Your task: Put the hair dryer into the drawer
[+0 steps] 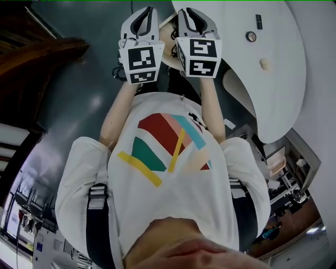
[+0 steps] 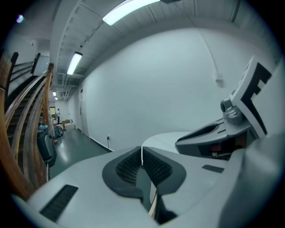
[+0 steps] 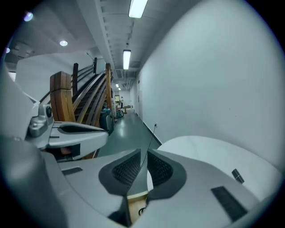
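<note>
No hair dryer and no drawer shows in any view. Both grippers are held up side by side in front of the person's chest, pointing away over a dark floor. In the head view my left gripper point(image 1: 143, 11) and right gripper point(image 1: 190, 11) sit at the top edge, marker cubes facing the camera. In the left gripper view my left gripper point(image 2: 142, 153) has its pads pressed together on nothing. In the right gripper view my right gripper point(image 3: 144, 158) shows a narrow gap between the pads, with only floor behind it.
A round white table point(image 1: 278, 63) lies to the right, with a small round item point(image 1: 251, 36) and a pale lump point(image 1: 265, 64) on it. A wooden staircase point(image 3: 84, 102) rises on the left. A white wall point(image 2: 169, 80) runs along a corridor.
</note>
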`<state>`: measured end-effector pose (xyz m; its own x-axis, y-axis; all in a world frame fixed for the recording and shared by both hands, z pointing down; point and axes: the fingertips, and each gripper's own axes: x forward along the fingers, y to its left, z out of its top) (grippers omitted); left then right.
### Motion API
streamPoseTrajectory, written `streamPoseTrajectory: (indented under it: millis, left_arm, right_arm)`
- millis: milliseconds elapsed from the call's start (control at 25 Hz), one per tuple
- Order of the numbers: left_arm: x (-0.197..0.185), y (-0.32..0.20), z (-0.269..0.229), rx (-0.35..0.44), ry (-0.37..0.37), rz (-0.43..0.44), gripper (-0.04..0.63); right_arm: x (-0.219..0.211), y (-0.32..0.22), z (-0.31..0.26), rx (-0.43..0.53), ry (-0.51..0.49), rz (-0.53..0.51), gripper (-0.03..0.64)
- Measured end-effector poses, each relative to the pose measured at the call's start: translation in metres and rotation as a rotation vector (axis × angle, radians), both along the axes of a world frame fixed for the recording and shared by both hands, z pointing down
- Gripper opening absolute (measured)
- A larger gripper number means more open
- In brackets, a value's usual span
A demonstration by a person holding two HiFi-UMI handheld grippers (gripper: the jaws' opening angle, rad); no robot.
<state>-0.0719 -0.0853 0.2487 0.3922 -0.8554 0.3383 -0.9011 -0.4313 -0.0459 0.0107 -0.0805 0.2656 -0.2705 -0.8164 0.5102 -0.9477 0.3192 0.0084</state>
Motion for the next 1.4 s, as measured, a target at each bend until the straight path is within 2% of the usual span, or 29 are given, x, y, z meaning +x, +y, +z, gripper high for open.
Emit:
streamPoseTrajectory:
  millis: [280, 520, 760, 1400]
  left_arm:
    - [0.001, -0.002, -0.062, 0.118, 0.053, 0.011, 0.017]
    - [0.0, 0.012, -0.077, 0.142, 0.07, 0.013, 0.017]
    - [0.005, 0.013, -0.075, 0.155, 0.067, 0.028, 0.017]
    - [0.029, 0.018, -0.074, 0.156, 0.052, 0.052, 0.017]
  right_arm:
    - [0.004, 0.003, -0.074, 0.186, -0.052, 0.025, 0.037]
    - [0.005, 0.018, -0.098, 0.275, -0.078, 0.045, 0.031]
    - [0.008, 0.025, -0.083, 0.26, -0.053, 0.056, 0.012]
    - [0.033, 0.033, -0.079, 0.254, -0.077, 0.081, 0.011]
